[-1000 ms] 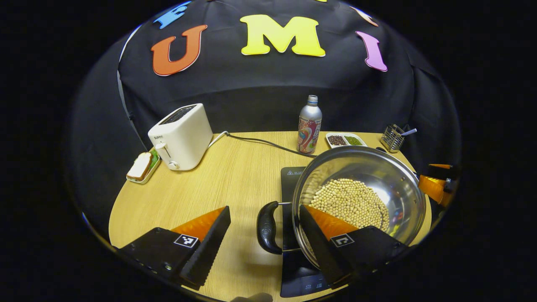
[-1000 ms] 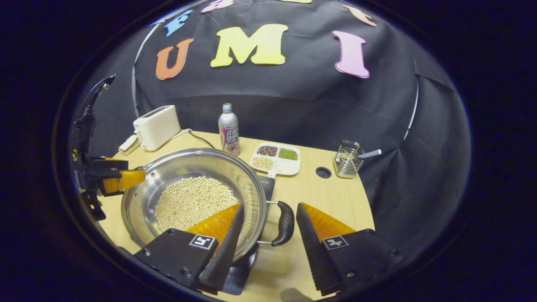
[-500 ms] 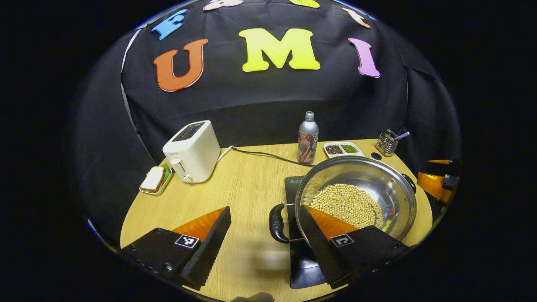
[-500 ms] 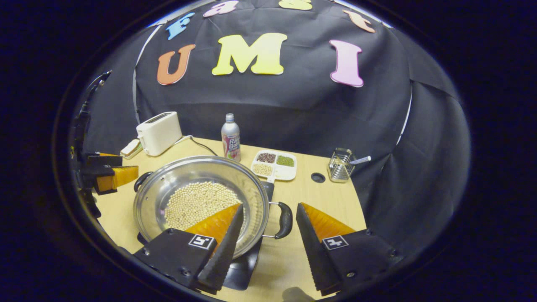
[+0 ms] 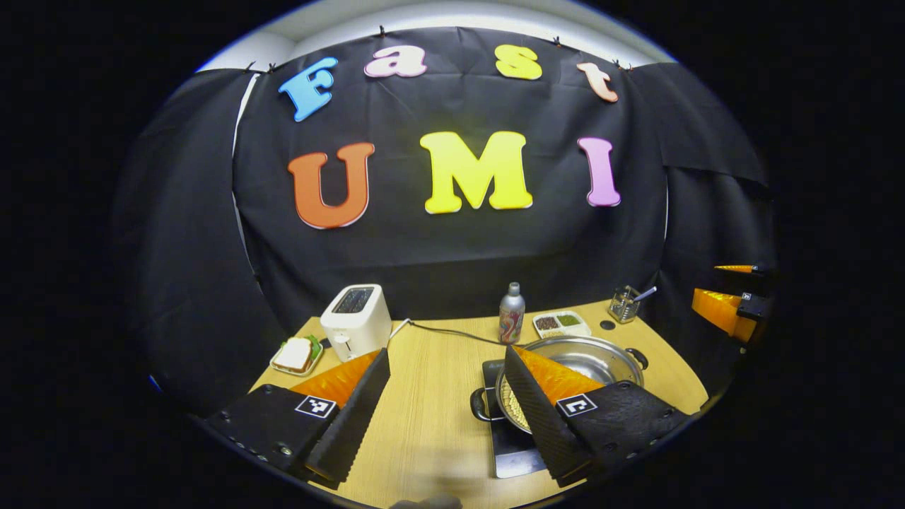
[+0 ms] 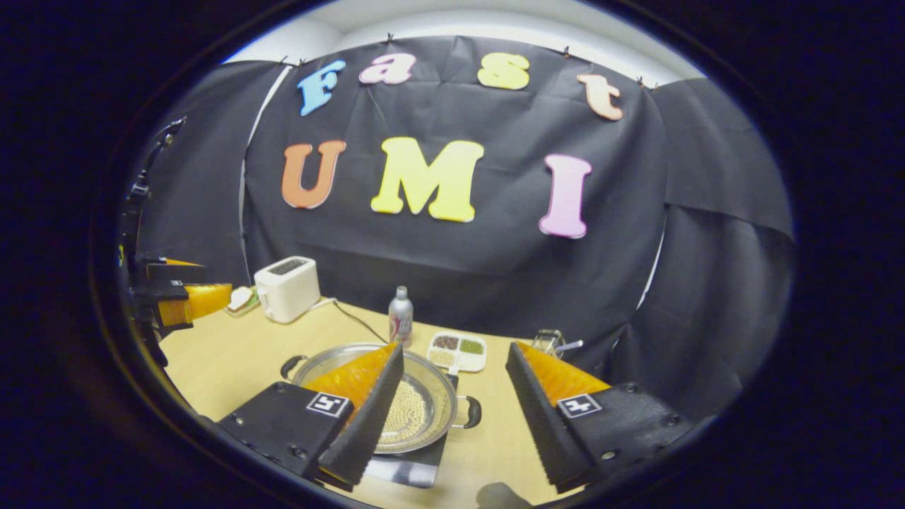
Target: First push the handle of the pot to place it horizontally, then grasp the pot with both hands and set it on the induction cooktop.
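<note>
The steel pot (image 5: 597, 355) holding pale beans rests on the black induction cooktop (image 5: 515, 452), its two black handles (image 5: 482, 405) pointing out to either side. My left gripper (image 5: 447, 350) hovers open and empty, high above the table and back from the pot. In the right gripper view the pot (image 6: 430, 396) stands on the cooktop (image 6: 409, 470) below my right gripper (image 6: 454, 346), which is also open and holds nothing. The right gripper (image 5: 728, 290) shows at the far right of the left gripper view, and the left gripper (image 6: 182, 283) at the far left of the right gripper view.
On the wooden table (image 5: 431, 396), a white toaster (image 5: 355, 320) with its cord stands at the back left, beside a plate with a sandwich (image 5: 295, 353). Behind the pot are a bottle (image 5: 511, 313), a divided tray of grains (image 5: 562, 323) and a wire utensil holder (image 5: 624, 302).
Both open grippers have risen and drawn back from the pot's handles. The pot stays on the cooktop and now looks much smaller and lower in both views.
</note>
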Action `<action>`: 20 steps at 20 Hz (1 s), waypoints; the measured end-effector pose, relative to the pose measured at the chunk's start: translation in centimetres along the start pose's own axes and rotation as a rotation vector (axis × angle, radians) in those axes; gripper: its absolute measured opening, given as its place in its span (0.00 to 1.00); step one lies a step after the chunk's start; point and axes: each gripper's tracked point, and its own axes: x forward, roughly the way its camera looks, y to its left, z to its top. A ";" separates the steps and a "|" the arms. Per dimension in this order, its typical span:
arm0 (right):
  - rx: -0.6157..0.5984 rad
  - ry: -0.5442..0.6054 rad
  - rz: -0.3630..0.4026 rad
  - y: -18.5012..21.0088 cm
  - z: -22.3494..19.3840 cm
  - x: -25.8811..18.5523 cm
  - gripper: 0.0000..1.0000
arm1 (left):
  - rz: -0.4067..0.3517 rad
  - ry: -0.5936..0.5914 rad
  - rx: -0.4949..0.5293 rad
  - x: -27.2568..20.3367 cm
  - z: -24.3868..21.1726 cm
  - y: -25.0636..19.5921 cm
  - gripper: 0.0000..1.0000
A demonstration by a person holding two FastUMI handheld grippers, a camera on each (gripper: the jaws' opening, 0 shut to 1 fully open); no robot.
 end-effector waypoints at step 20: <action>0.174 -0.255 -0.117 -1.4 8.6 -18.8 1.00 | 0.001 -0.259 -0.109 -17.7 7.5 7.4 0.97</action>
